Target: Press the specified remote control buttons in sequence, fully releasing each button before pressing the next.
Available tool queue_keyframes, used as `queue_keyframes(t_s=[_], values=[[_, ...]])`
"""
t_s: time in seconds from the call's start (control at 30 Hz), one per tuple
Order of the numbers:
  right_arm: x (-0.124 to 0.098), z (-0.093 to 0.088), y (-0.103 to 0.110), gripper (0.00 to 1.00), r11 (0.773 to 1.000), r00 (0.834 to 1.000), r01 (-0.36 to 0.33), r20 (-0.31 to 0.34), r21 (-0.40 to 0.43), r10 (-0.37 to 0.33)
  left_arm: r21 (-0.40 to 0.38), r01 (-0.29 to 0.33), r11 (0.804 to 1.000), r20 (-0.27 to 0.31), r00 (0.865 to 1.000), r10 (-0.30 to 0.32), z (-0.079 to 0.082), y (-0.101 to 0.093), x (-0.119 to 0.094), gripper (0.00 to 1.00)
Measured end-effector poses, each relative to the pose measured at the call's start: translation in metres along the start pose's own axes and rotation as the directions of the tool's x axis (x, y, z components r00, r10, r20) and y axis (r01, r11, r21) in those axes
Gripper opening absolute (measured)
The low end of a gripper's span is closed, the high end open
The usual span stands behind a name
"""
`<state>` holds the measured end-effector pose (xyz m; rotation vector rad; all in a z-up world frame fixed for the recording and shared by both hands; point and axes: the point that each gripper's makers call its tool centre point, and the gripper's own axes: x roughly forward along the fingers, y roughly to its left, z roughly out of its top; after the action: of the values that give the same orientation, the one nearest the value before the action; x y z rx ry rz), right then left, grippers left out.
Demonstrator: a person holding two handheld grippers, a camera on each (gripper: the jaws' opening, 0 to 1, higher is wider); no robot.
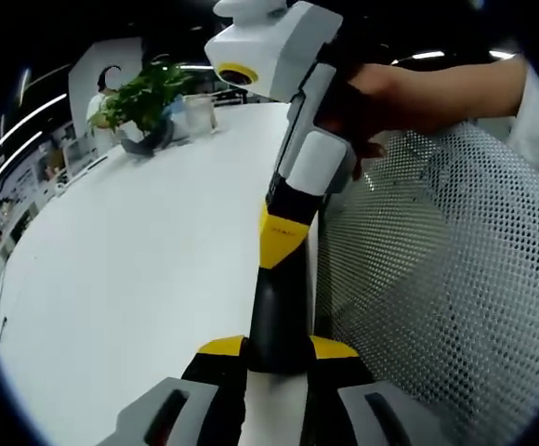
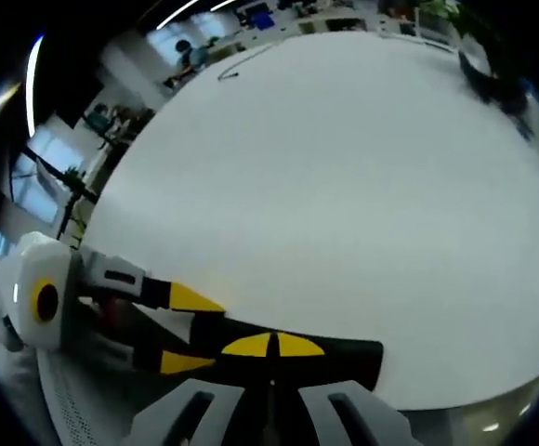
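Left gripper (image 1: 279,348) has its two yellow-tipped jaws closed on a dark, slim body that I take for the remote control (image 1: 279,316). It stands up between the jaws, over the edge of the white table (image 1: 139,260). From above, the right gripper (image 1: 286,237) comes down on the far end of the remote, with a hand (image 1: 390,93) around its body. In the right gripper view, the right gripper (image 2: 272,346) has its yellow tips together, so I read it as closed with nothing between them, and the left gripper (image 2: 184,330) enters from the left. A chair back of white mesh (image 1: 446,279) is beside the table, and a green plant (image 1: 144,93) stands at the far side
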<state>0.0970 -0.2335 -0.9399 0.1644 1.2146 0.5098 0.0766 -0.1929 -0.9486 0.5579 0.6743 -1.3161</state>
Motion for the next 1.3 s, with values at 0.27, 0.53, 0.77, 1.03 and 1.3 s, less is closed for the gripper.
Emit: queue_keyframes(t_s=[0.27, 0.53, 0.77, 1.03, 1.3], values=[[-0.0001, -0.0005, -0.0002, 0.00, 1.000, 1.000, 0.005, 0.010, 0.014, -0.005, -0.007, -0.007, 1.000, 0.010, 1.000, 0.007, 0.0001, 0.0001, -0.0003, 0.24], [0.0050, 0.0034, -0.0021, 0.00, 0.999, 0.997, 0.028, -0.072, 0.031, -0.025, -0.012, -0.012, 1.000, 0.011, 1.000, 0.012, 0.0005, 0.0003, -0.0003, 0.24], [0.0028, 0.0004, -0.0014, 0.00, 0.999, 0.995, 0.047, -0.084, 0.006, -0.046, -0.008, -0.008, 1.000, 0.005, 1.000, 0.008, 0.0009, 0.0009, -0.0003, 0.24], [0.0012, 0.0013, -0.0019, 0.00, 0.997, 1.000, -0.012, 0.021, 0.072, 0.011, -0.004, -0.001, 1.000, 0.001, 1.000, 0.001, 0.0005, 0.0009, -0.0002, 0.24], [-0.0023, 0.0009, -0.0060, 0.00, 0.999, 0.999, 0.034, -0.009, 0.043, -0.033, -0.009, -0.006, 1.000, 0.014, 1.000, 0.006, 0.0012, 0.0035, 0.0005, 0.25]])
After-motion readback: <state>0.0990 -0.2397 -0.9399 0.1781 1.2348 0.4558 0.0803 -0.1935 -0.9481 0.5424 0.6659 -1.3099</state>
